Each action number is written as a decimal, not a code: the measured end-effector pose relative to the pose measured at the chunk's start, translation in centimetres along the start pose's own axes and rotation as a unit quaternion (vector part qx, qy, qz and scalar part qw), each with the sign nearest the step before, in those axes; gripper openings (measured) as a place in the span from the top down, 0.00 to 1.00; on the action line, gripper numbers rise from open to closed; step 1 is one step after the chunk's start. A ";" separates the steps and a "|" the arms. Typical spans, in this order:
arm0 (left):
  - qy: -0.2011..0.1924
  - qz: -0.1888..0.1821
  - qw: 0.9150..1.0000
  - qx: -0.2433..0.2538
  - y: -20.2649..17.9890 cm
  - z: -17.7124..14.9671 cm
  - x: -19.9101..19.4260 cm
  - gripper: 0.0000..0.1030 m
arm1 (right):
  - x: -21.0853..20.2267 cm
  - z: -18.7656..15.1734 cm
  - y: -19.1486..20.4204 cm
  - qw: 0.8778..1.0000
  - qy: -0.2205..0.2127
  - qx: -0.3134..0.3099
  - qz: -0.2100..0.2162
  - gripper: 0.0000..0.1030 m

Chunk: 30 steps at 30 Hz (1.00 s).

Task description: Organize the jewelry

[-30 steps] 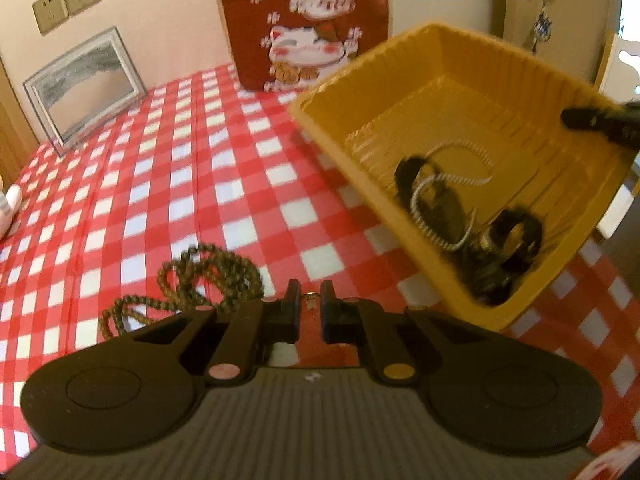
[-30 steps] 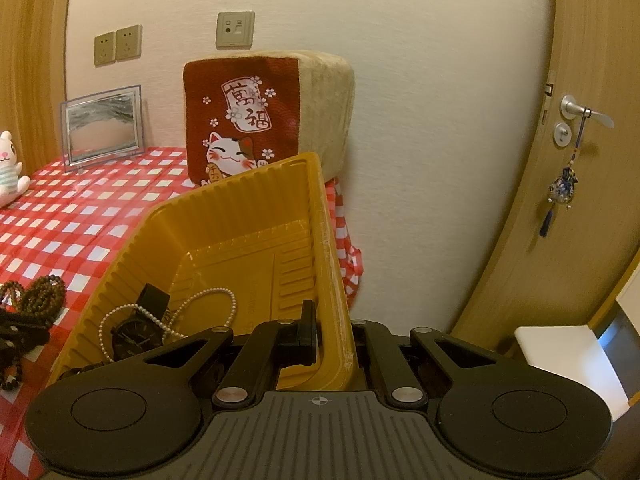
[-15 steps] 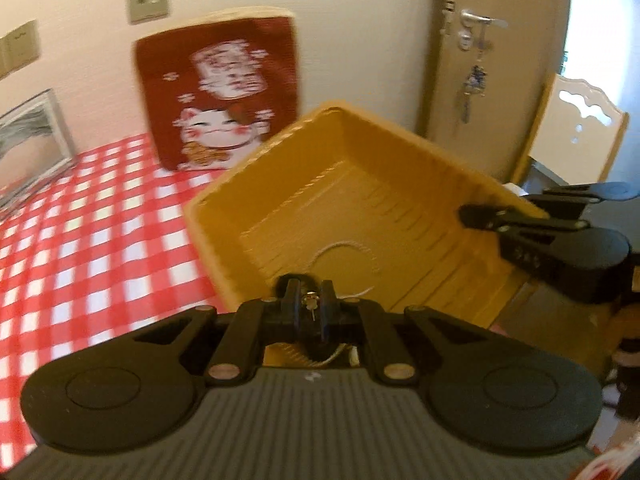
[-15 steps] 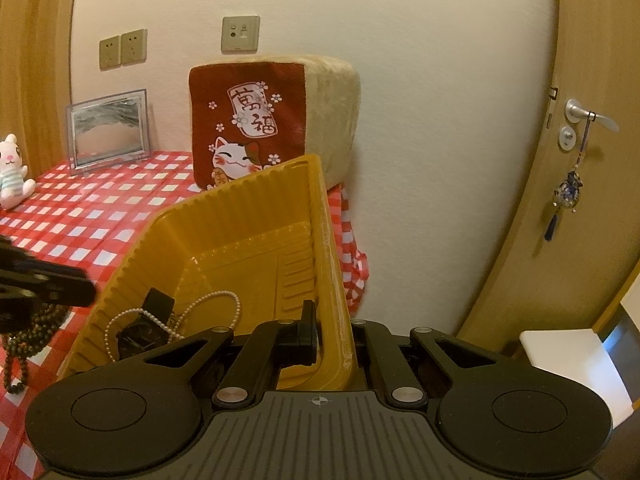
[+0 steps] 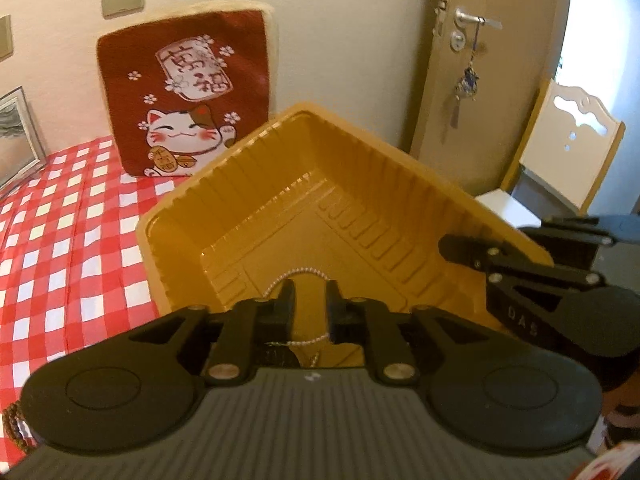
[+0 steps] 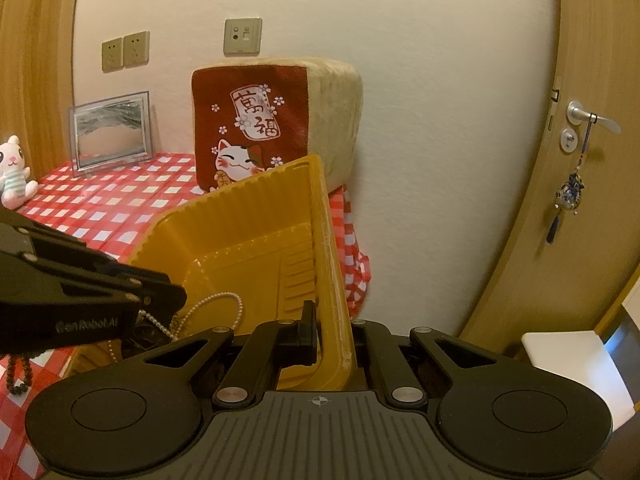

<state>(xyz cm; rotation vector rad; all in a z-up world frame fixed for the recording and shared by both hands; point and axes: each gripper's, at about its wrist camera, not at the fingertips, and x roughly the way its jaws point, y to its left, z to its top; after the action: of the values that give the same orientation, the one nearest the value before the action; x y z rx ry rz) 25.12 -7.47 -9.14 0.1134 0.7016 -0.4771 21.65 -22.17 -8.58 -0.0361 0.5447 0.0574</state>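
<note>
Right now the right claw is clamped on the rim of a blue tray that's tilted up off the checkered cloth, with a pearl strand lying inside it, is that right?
Not quite: the tray is yellow, not blue, as the right wrist view shows. The rest holds: the right claw is clamped on its rim, the tray is tilted up off the checkered cloth, and a pearl strand lies inside it.

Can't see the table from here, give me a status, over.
Left gripper just opening over tray, nothing between jaws. Right gripper shut on tray rim. Pearls in tray. Nothing in the way.
</note>
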 end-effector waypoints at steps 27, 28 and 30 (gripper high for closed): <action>0.072 0.185 0.971 -0.135 10.6 -11.2 -10.7 0.82 | 0.6 0.0 -0.4 1.000 0.007 0.001 -0.001 0.96; 0.070 0.185 0.970 -0.141 10.9 -11.2 -10.8 0.82 | 0.6 0.0 -0.4 1.000 0.007 0.001 -0.001 0.96; 0.064 0.185 0.969 -0.153 11.4 -10.9 -10.7 0.82 | 0.6 -0.1 -0.3 1.000 0.007 0.000 -0.002 0.96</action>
<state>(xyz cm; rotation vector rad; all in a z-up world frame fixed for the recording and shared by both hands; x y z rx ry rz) 16.82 9.57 -11.25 -0.0175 0.8514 -0.0011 22.13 -22.44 -8.92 -0.0378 0.5584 0.0530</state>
